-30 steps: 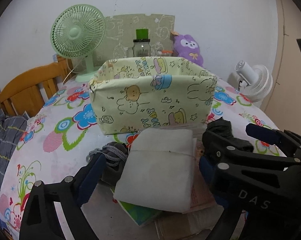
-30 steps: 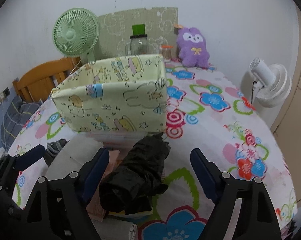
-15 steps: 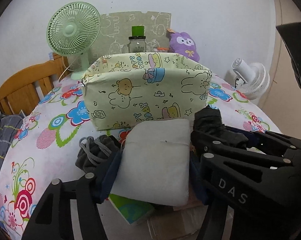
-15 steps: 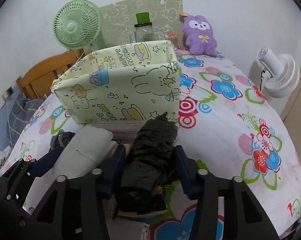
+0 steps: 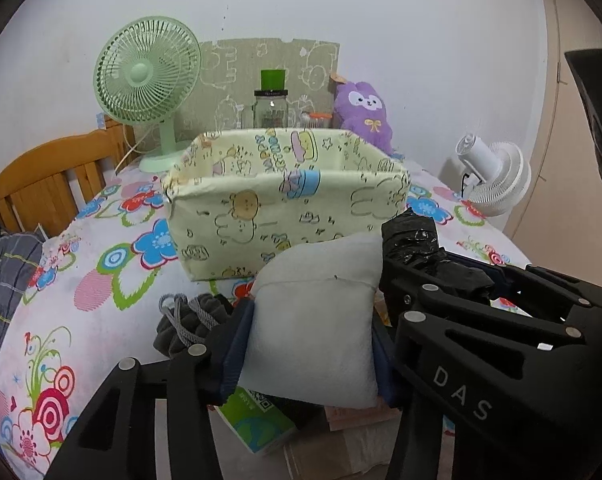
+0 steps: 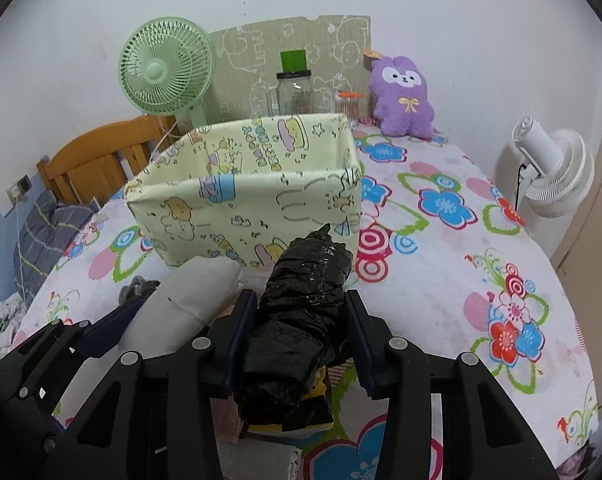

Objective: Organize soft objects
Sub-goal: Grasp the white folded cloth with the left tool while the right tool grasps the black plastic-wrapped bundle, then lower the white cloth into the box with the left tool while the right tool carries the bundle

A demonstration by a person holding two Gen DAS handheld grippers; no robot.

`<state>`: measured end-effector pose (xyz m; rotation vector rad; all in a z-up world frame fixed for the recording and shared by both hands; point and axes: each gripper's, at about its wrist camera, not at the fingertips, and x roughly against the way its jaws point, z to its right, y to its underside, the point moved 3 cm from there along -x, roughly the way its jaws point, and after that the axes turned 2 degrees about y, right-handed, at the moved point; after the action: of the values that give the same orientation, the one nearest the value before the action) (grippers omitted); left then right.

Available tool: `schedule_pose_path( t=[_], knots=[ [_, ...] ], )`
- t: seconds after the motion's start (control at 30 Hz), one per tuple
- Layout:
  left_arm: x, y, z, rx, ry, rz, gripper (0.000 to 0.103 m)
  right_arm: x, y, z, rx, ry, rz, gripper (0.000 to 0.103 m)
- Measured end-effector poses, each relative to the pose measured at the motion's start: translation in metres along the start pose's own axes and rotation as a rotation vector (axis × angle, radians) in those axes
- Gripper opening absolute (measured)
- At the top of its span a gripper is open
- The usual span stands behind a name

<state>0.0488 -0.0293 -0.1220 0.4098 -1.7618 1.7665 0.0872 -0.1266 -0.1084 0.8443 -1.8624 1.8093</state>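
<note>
My left fingers point(image 5: 307, 344) pinch the white pillow point(image 5: 317, 320), my right fingers point(image 6: 297, 340) are closing on the black bundle point(image 6: 301, 320), both before the fabric box point(image 6: 253, 200), whose inside I cannot see.

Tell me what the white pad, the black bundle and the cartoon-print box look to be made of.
White pad: matte woven fabric, probably padded; it puckers where the pads pinch it, with a stitched seam.
Black bundle: thin glossy plastic film, crinkled with sharp highlights.
Cartoon-print box: matte printed cloth, likely over stiff panels; its walls stand upright with slightly wrinkled corners.
</note>
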Motion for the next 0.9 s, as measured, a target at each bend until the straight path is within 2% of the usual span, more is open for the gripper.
schedule_pose_path(
  t=[0.1, 0.53, 0.9],
  knots=[
    [0.004, -0.006, 0.005, -0.013, -0.009, 0.015, 0.052, 0.005, -0.006, 0.0, -0.002, -0.014, 0.013, 0.048],
    [0.03, -0.046, 0.016, -0.01, -0.009, 0.089, 0.051, 0.044, -0.042, 0.001, 0.029, 0.032, 0.112, 0.048],
    [0.04, -0.073, 0.013, -0.014, -0.008, 0.121, 0.051, 0.055, -0.07, 0.0, 0.032, 0.024, 0.156, 0.048]
  ],
)
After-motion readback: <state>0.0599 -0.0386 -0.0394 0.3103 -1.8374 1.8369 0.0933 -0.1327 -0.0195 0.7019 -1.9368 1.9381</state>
